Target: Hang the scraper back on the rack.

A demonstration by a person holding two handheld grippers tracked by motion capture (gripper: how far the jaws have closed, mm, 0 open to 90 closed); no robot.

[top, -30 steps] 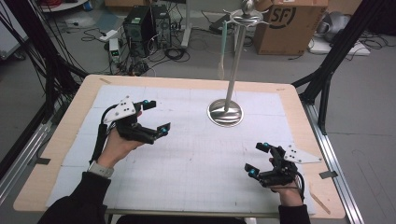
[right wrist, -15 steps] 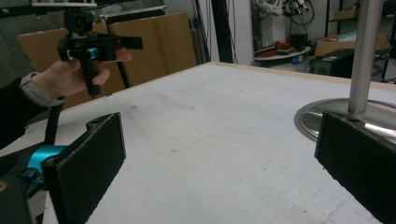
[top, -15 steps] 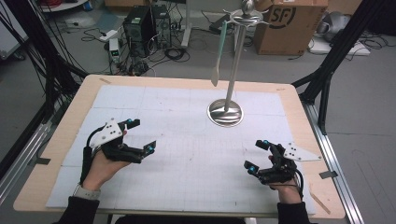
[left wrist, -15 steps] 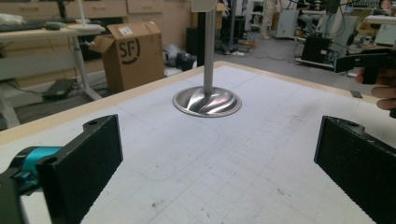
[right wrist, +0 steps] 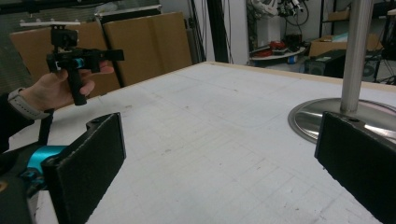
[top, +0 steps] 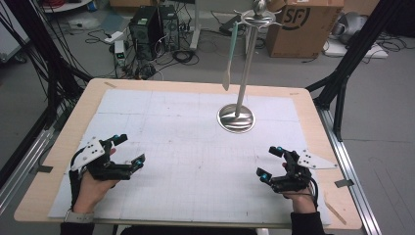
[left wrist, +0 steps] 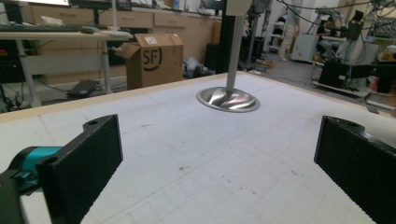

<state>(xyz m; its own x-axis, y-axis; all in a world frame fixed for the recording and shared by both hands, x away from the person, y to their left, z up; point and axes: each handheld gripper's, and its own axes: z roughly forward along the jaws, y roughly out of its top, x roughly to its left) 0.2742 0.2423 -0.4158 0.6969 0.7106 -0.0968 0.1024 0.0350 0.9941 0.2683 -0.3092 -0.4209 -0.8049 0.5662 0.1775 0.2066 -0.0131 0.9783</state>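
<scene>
On the white mat, near its front corners: left gripper and right gripper are hovering, jaws gaping wide, gripping nothing. Metal stand is standing upright mid-table, well apart from both; a spatula is hanging from its top.

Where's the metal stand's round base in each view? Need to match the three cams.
High view: the stand base sits right of centre, toward the table's far edge, ahead of both grippers.
Left gripper view: the base is upper centre, between the two open fingers.
Right gripper view: the base is at the right edge, partly behind the right-hand finger.
Shared landmark: the pole rising from the base.
</scene>
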